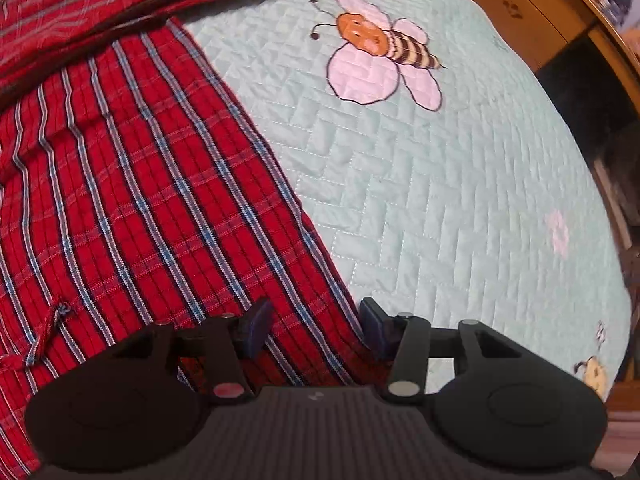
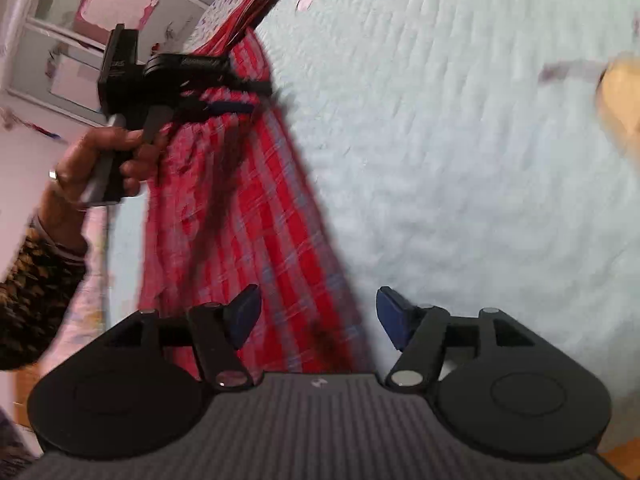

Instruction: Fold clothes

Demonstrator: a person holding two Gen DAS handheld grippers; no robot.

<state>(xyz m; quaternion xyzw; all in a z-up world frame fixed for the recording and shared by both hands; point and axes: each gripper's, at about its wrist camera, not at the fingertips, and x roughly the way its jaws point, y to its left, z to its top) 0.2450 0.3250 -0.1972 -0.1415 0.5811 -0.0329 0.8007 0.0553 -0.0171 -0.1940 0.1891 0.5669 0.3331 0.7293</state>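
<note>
Wide open quilt [image 1: 420, 200] to the right of the red shirt [image 1: 132, 200]: flat, bare, easy passage for either gripper. The shirt covers the left side, its bunched folds rising along the far edge. Past the quilt's right edge a wooden cabinet [image 1: 532, 8] closes things off. In the right wrist view, the left gripper [image 2: 240, 96] and the hand [image 2: 100, 160] holding it hang over the shirt, blocking that side; the quilt beside them lies free.

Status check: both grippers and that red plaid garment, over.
Left gripper open over red plaid garment. Right gripper open at its edge. Garment flat on quilt.
</note>
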